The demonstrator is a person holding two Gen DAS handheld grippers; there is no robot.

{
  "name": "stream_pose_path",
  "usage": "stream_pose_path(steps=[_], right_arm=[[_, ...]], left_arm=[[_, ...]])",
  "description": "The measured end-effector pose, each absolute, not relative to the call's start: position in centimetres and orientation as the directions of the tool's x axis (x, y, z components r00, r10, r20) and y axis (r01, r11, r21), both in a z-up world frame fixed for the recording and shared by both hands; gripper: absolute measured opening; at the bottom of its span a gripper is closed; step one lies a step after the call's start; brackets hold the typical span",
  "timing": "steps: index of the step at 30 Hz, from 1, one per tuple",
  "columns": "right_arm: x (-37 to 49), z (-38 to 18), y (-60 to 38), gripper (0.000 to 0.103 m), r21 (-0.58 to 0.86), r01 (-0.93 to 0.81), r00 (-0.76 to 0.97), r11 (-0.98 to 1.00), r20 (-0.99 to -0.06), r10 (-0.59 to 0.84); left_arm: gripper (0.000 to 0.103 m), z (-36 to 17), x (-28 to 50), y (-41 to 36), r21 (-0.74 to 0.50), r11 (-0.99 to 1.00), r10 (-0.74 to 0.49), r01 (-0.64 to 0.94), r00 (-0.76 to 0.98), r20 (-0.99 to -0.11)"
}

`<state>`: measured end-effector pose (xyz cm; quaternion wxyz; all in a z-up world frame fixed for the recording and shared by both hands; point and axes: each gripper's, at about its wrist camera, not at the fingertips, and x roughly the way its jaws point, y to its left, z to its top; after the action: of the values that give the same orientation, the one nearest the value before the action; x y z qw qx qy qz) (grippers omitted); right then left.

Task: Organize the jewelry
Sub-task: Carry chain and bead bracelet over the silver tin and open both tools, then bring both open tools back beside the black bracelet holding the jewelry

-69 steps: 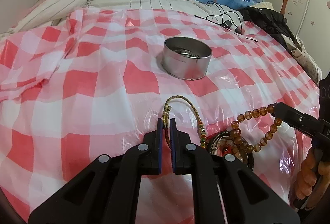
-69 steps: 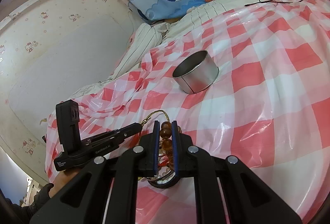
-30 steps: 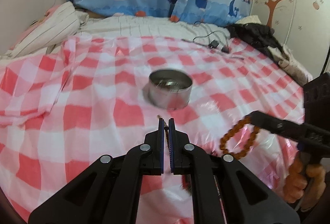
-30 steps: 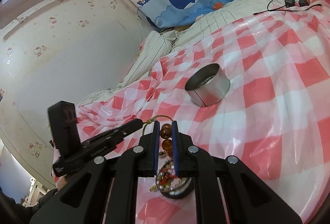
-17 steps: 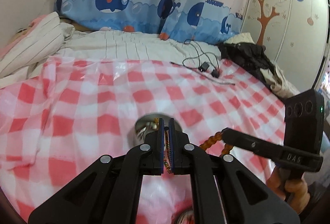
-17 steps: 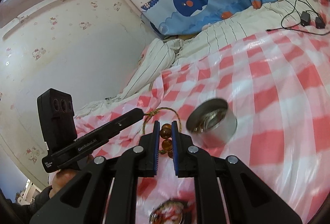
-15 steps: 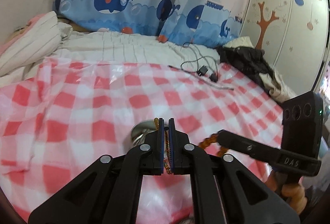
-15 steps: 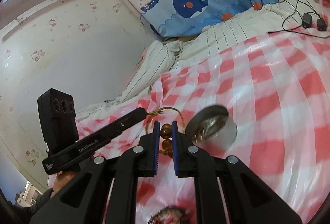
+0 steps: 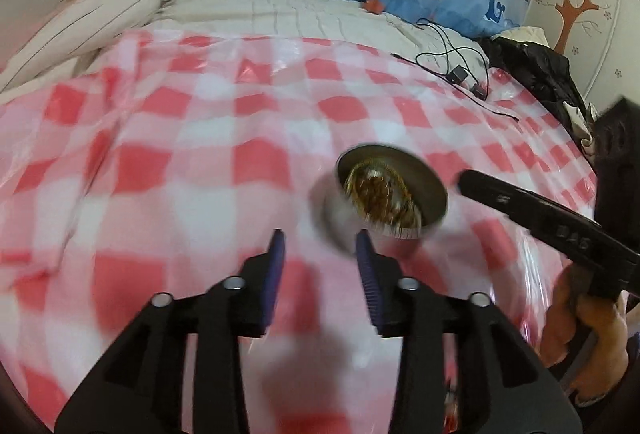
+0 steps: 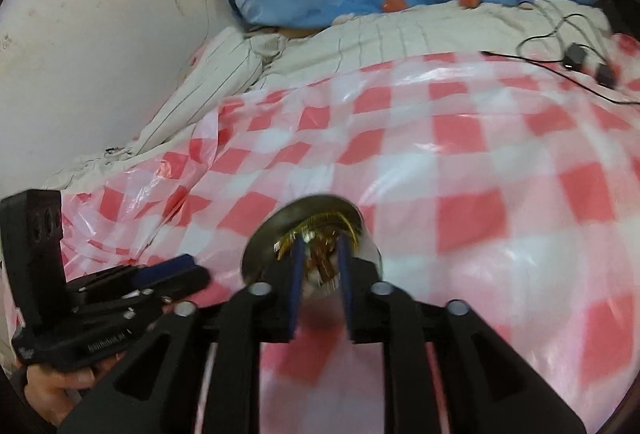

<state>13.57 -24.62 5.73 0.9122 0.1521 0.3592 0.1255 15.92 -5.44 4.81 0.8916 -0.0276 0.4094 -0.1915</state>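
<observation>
A round metal tin [image 9: 435,194] stands on the red-and-white checked plastic sheet [image 9: 160,162]. Gold cord and amber bead jewelry [image 9: 378,196] lies tangled inside it. My left gripper [image 9: 320,247] hovers just left of and in front of the tin; its jaws are opening, with nothing between them. In the right wrist view my right gripper [image 10: 320,248] hangs directly over the tin [image 10: 256,250]. Its jaws are opening too, and the pads stand clear of the amber beads [image 10: 320,260] seen between them, down in the tin.
Black cables with small adapters [image 9: 460,74] and a dark jacket [image 9: 532,70] lie at the far right of the bed. Striped bedding [image 9: 100,14] is bunched at the far left, under a whale-print curtain. A person's hand [image 9: 580,318] holds the right gripper's handle.
Both grippers carried their bracelets to the tin and their jaws parted. The gold cord and the amber beads have left the pads and now lie in the tin.
</observation>
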Motion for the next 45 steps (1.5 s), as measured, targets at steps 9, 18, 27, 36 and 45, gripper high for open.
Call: stream_pose_path(steps=[9,18,27,36,45], right_arm=[[0.6,3.1,-24.4,0.046,0.311,-0.034,0.665,0.950,-0.703,0.254],[-1.5,1.2,-24.5,0.063,0.293,0.056,0.678,0.955,-0.713,0.179],[-2.0,1.4,-24.4,0.095,0.223,0.108,0.691,0.969,-0.717,0.088],[-2.1,1.3,-24.7,0.096,0.205,0.147,0.690,0.968,-0.722,0.048],[-2.1,1.3,-24.6,0.096,0.198,0.148,0.688,0.969,-0.725,0.043]], left_arm=[[0.075,2.4,5.6,-3.2,-0.171,0.953,-0.293,0.252,0.607,-0.739],[0.091,0.9,1.9,-2.1,-0.148,0.978,-0.207,0.146,0.670,-0.713],[0.095,0.9,2.1,-1.4,-0.181,0.976,-0.215,0.122,0.675,-0.706],[0.095,0.7,2.2,-1.5,-0.180,0.976,-0.215,0.122,0.668,-0.712],[0.095,0.6,2.3,-1.7,-0.174,0.977,-0.209,0.120,0.664,-0.718]])
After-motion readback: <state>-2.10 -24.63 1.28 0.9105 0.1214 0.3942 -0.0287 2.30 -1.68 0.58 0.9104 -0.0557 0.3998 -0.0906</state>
